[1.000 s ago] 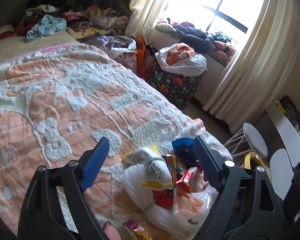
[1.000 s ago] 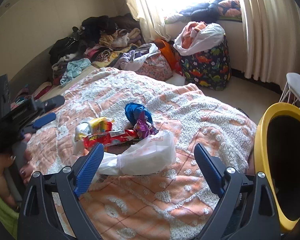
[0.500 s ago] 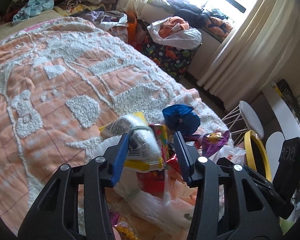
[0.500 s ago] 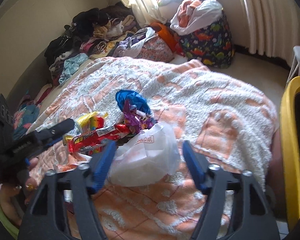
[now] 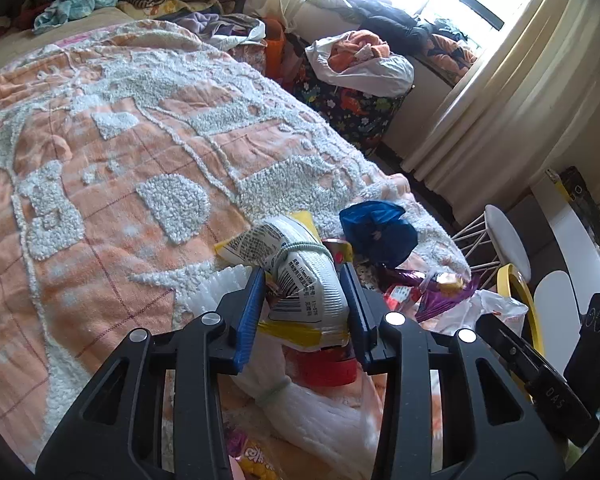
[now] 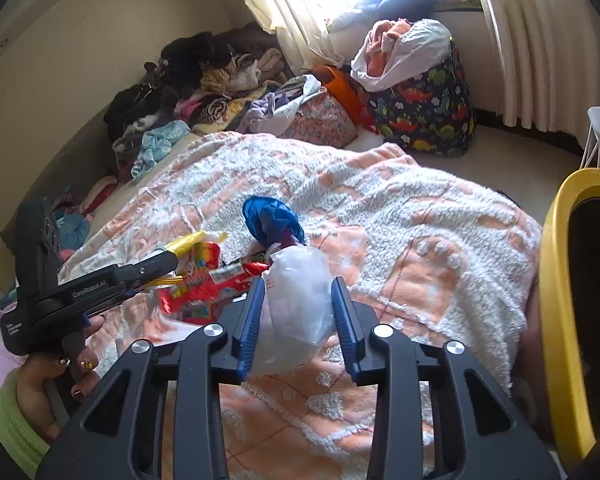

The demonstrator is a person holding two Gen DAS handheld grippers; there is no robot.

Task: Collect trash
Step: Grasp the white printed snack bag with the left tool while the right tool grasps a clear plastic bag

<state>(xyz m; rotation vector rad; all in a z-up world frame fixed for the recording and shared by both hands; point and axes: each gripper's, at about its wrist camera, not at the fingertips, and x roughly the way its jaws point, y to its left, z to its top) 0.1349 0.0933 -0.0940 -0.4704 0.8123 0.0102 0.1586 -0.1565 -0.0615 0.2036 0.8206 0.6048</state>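
Observation:
A heap of trash lies on the orange and white blanket (image 5: 100, 200). My left gripper (image 5: 303, 276) has its jaws closing on a white and yellow snack packet (image 5: 304, 280) tied with a rubber band, and both blue pads press its sides. My right gripper (image 6: 298, 300) has its jaws closing on a white plastic bag (image 6: 296, 300), which is squeezed narrow between the pads. A crumpled blue wrapper (image 6: 272, 216), a red snack packet (image 6: 204, 292) and a purple wrapper (image 5: 440, 292) lie loose around them. In the right wrist view the left gripper (image 6: 168, 268) is at the left, held by a hand.
A yellow-rimmed bin (image 6: 556, 280) stands by the bed's right edge. A dinosaur-print bag (image 6: 424, 108) stuffed with clothes sits on the floor near the curtains. A clothes pile (image 6: 204, 80) covers the bed's far end. A white wire stool (image 5: 504, 240) stands beyond the bed.
Both grippers have gone from wide open to closed on trash, the left on the snack packet, the right on the white bag. The left gripper has dropped down to the heap.

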